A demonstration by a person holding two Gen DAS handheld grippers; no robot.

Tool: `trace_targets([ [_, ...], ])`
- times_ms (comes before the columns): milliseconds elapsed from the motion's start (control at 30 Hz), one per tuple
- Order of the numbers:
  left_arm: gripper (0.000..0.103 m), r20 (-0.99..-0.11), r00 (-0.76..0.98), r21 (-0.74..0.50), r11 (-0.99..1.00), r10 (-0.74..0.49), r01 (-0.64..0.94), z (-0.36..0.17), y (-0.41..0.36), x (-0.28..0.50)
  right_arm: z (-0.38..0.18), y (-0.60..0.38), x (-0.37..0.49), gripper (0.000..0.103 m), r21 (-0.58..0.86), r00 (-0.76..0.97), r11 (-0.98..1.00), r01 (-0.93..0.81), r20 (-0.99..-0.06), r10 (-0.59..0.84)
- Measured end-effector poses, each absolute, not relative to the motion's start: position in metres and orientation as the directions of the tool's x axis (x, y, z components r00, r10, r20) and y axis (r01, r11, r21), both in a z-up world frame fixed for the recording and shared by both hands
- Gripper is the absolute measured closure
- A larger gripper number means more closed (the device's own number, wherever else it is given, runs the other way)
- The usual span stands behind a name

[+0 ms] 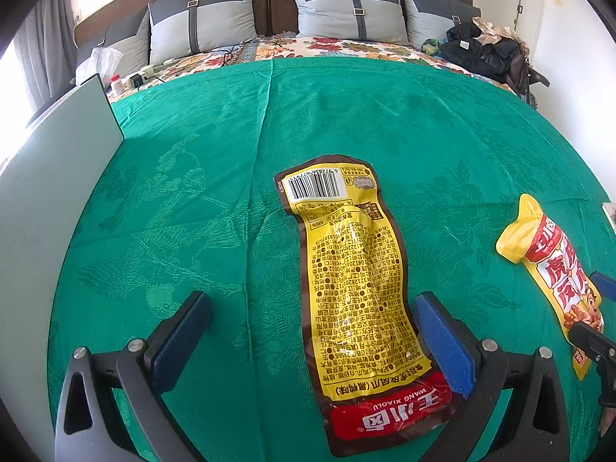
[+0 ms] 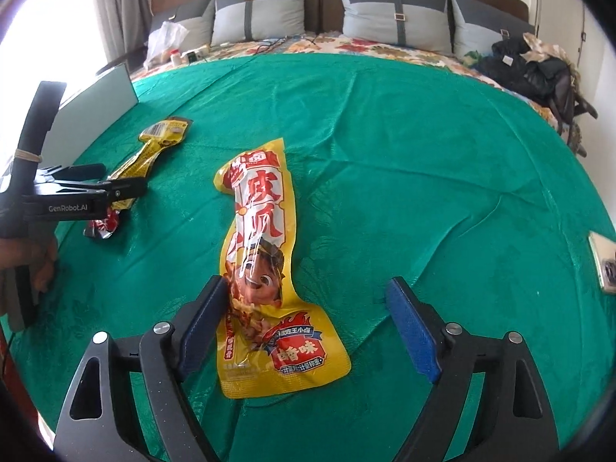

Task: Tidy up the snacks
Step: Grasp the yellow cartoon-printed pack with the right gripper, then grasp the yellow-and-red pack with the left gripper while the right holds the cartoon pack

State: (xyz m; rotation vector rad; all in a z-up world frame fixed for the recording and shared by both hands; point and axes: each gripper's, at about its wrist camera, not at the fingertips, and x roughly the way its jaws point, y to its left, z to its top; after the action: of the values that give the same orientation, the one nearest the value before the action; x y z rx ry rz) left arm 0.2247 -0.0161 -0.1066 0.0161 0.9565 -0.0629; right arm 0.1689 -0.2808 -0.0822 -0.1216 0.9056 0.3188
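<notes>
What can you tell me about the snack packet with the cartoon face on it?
The cartoon snack packet is a long, glossy yellow plastic pouch with red and white panels, Chinese lettering and a cartoon face. It lies flat, face up and slightly crinkled, on the green cloth. It sits between the open right gripper's jaws, its edge against the left pad, not clamped.

A yellow snack packet (image 2: 261, 269) is lying face up on the green cloth (image 2: 423, 161) between the wide-spread fingers of the right gripper (image 2: 308, 327); its left finger (image 2: 202, 323) is sitting against the packet's edge, the right one standing clear. To the left, the left gripper (image 2: 96, 188) is hanging over a second yellow packet (image 2: 150, 154). Grey pillows (image 2: 392, 11) are leaning against the headboard behind.
</notes>
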Motion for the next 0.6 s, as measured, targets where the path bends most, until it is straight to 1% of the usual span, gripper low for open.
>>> trace_targets([
  [600, 0.000, -0.817, 0.575, -0.014, 0.998, -0.047, 0.061, -0.1065, -0.0157, 0.2250, -0.0822, -0.2826, 0.1649, 0.016, 0.036, 0.576, 0.949, -0.314, -0.787, 0.221],
])
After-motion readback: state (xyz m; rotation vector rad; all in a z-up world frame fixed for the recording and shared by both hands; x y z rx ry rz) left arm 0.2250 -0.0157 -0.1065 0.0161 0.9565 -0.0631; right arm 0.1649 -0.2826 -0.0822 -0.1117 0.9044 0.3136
